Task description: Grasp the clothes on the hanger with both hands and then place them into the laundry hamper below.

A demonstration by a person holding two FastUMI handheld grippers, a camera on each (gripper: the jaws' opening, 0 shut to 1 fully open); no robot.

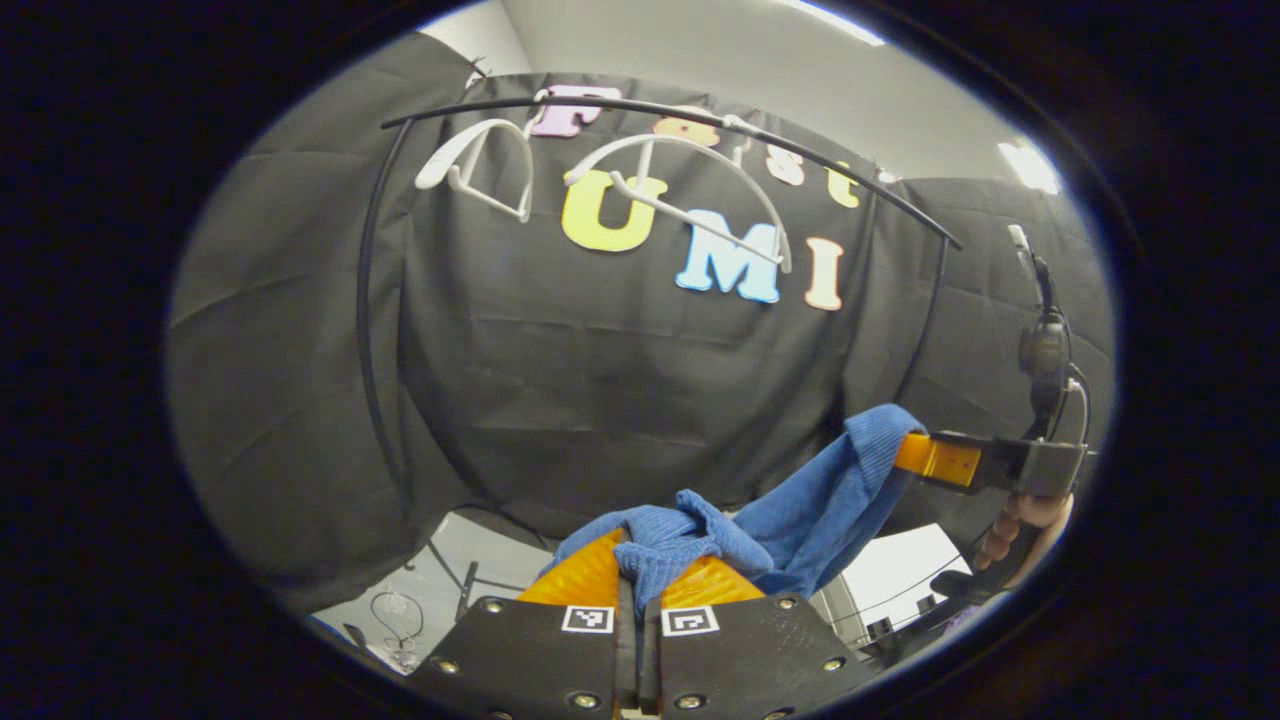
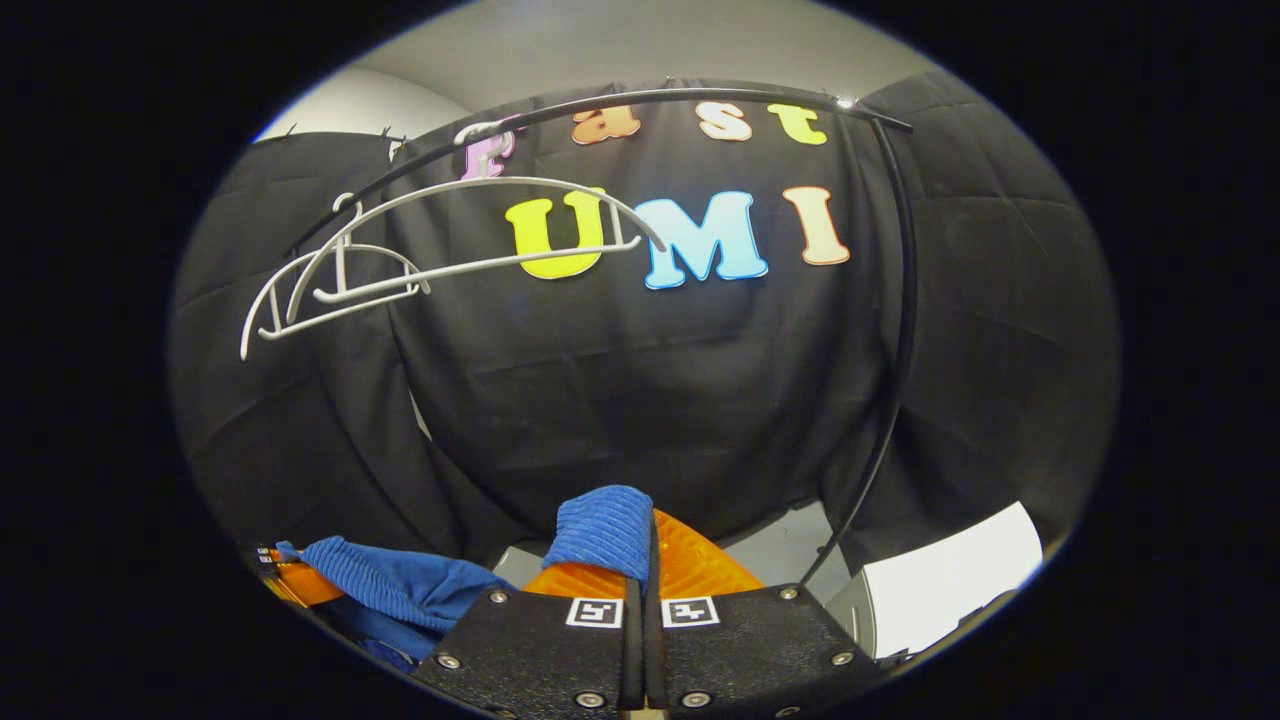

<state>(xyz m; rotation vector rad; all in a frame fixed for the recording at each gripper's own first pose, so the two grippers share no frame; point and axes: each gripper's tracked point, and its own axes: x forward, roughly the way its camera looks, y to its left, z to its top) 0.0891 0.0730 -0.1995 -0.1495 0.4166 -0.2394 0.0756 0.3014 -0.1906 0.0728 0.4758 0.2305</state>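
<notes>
Clothes: one blue knit garment (image 1: 800,510), off the hangers, slung between both grippers. Left gripper (image 1: 640,575) clamped on a bunched end; right gripper (image 2: 645,560) clamped on the other. Two white hangers (image 2: 440,250) bare, above and ahead. Carry step judged under way; next, lowering and release into hamper, not identified.

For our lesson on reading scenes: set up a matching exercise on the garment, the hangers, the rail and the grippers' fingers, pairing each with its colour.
Things:
1. garment
2. hangers
3. rail
4. fingers

Colours:
A. white
B. orange
C. blue
D. black

Pairs: 1-C, 2-A, 3-D, 4-B
</notes>
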